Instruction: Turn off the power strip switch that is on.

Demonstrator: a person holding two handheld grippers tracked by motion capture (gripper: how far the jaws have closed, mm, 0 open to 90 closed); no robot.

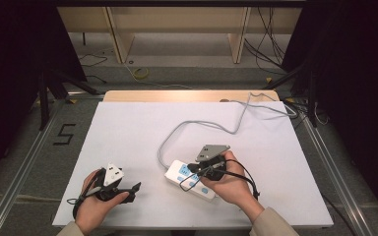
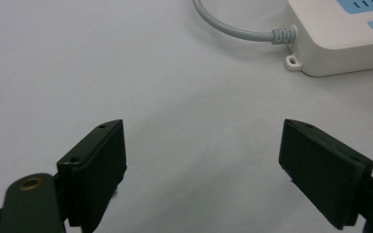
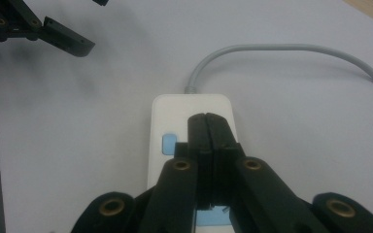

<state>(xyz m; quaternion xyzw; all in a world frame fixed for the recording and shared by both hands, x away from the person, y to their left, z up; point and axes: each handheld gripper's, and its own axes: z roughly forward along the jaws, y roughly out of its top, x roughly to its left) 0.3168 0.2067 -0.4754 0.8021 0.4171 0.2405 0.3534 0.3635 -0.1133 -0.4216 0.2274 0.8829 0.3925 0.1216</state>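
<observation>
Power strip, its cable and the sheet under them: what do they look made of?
White power strip with blue buttons: likely hard moulded plastic, smooth with a soft sheen and rounded corners. Grey cable: rubbery or PVC-like sheath, ribbed where it enters the strip. White table cover: matte, flat; paper or board, cannot tell which.

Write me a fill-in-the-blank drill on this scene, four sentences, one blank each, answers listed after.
1. The jaws of the left gripper stand ____ above the bare white table cover.
2. The jaws of the right gripper are pressed ____ over the power strip.
3. The cord that leaves the power strip is ____ in colour.
4. The buttons on the white power strip are ____.

Missing words: open; shut; grey; blue
</observation>
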